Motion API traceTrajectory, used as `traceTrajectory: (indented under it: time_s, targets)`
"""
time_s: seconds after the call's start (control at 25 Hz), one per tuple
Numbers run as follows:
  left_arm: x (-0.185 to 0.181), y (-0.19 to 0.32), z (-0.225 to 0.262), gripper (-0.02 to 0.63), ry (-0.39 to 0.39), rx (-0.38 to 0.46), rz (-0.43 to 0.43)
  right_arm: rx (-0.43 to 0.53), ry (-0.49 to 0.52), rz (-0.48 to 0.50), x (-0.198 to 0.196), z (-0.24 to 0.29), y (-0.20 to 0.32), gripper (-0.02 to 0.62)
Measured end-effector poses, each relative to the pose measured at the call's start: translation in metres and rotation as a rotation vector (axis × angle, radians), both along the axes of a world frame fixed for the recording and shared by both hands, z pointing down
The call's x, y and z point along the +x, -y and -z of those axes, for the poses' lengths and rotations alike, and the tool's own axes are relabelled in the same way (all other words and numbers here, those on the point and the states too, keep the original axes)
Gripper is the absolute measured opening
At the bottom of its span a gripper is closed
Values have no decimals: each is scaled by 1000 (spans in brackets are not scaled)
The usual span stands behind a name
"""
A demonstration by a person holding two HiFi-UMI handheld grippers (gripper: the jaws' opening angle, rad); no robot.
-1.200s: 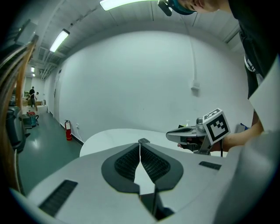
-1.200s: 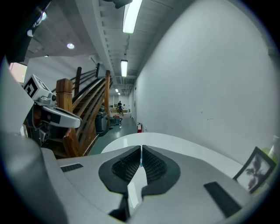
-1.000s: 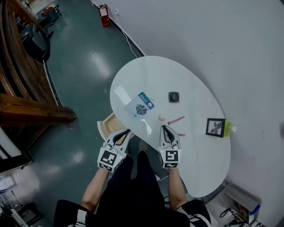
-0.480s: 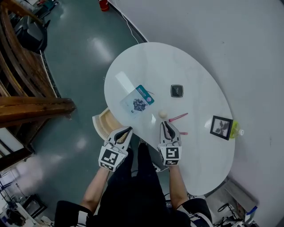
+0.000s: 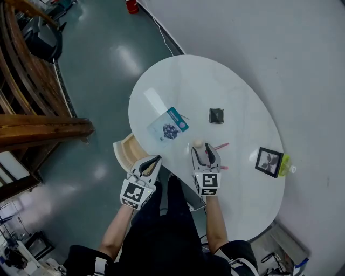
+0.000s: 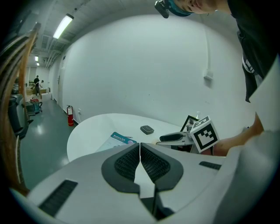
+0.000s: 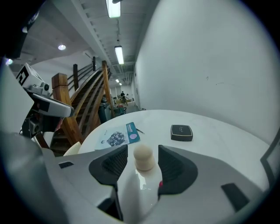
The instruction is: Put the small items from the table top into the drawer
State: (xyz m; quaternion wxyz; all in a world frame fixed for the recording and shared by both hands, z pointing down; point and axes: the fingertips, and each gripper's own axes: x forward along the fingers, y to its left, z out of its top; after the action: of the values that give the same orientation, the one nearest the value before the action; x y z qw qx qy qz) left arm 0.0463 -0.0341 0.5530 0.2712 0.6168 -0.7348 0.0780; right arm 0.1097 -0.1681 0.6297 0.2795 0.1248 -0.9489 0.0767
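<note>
Ceiling strip lights (image 7: 113,8) are doing all the work here, so everything's looking bright and pretty even. The glossy floor (image 5: 121,59) is throwing back soft glare patches, and the white table (image 5: 183,81) is catching a pale reflection too. Head view is coming out sharp. Both gripper views are bulging fisheye-style, corners going black and the nearest stuff going soft.

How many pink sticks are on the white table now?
2: a long pink stick right of the right gripper, a short pink stick beside its body; others may be hidden.
</note>
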Motion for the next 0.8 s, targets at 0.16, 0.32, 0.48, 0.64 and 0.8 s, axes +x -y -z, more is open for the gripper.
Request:
traceTrajectory:
  time_s: [0.16,0.32,0.48,0.64,0.8]
  targets:
    - [0,-1,-3,21,0,-7,19,-4,-14,13,-1,-3,3,210]
    - [-3,-2,-2,21,4,-12,37,7,-35,33,-4,-6,3,210]
    - [-3,-5,-2,21,-2,-9,47,1,-45,53,-5,-8,1,196]
    - [-3,-12,-3,21,1,-14,61,13,-45,56,-6,-6,0,147]
    - [-8,-18,6,21,12,-6,80,34,-26,66,-9,7,-5,141]
